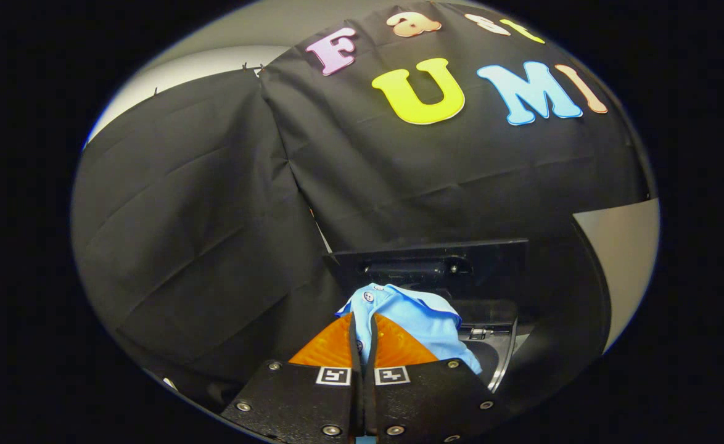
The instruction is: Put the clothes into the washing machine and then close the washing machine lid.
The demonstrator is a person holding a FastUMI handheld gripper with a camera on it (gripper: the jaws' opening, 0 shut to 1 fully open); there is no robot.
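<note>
My gripper (362,327) is shut on a light blue buttoned shirt (417,314). A strip of its cloth is pinched between the two orange fingers (328,345), and the rest bunches up just ahead of them and to their right. Beyond the shirt stands the dark washing machine with its raised lid (430,262). Part of the machine's opening, with a pale rim (502,364), shows below and to the right of the shirt. The shirt hangs above that opening, held up off it.
Black cloth walls close in the booth behind the machine and on the left. A grey wall panel (624,259) stands to the right of the machine.
</note>
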